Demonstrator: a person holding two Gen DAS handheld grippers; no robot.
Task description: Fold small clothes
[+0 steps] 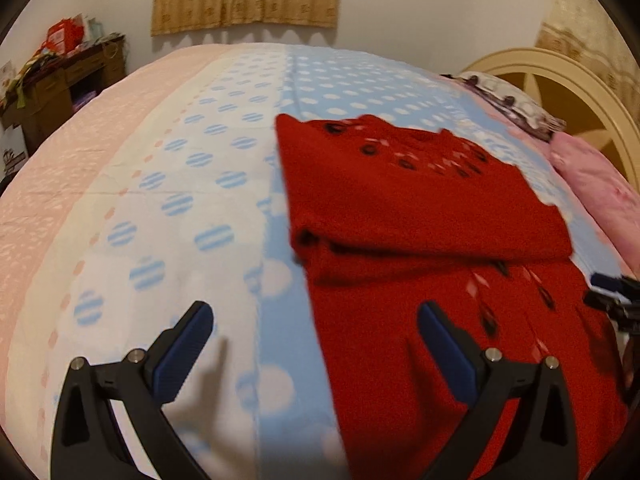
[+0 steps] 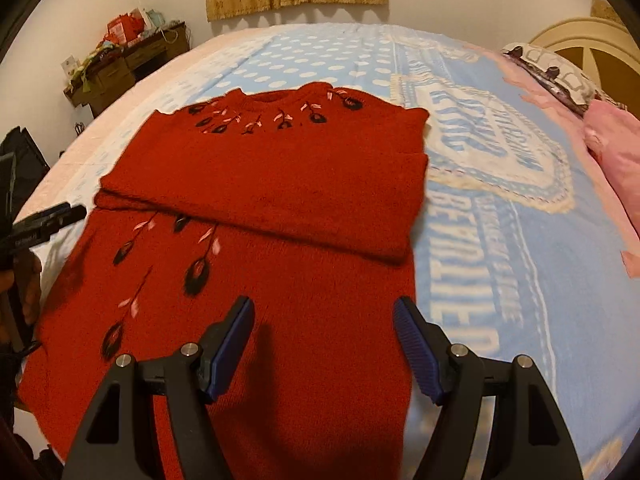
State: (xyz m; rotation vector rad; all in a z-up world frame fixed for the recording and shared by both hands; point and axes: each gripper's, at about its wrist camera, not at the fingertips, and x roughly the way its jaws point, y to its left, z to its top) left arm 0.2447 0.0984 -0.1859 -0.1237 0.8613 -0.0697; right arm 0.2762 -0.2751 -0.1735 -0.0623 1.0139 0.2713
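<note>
Right wrist view: your right gripper [image 2: 324, 344] had its jaws wide and empty over the red sweater [image 2: 248, 280], lying on the bed [image 2: 500, 240], sleeves folded across. Left gripper [image 1: 316, 344] likewise empty. Soft, floppy knit, so grab the hem corners. Hem itself was cut off.

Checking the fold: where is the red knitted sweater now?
The red knitted sweater lies on the blue dotted blanket, centre of the right wrist view, sleeves folded across it.
</note>
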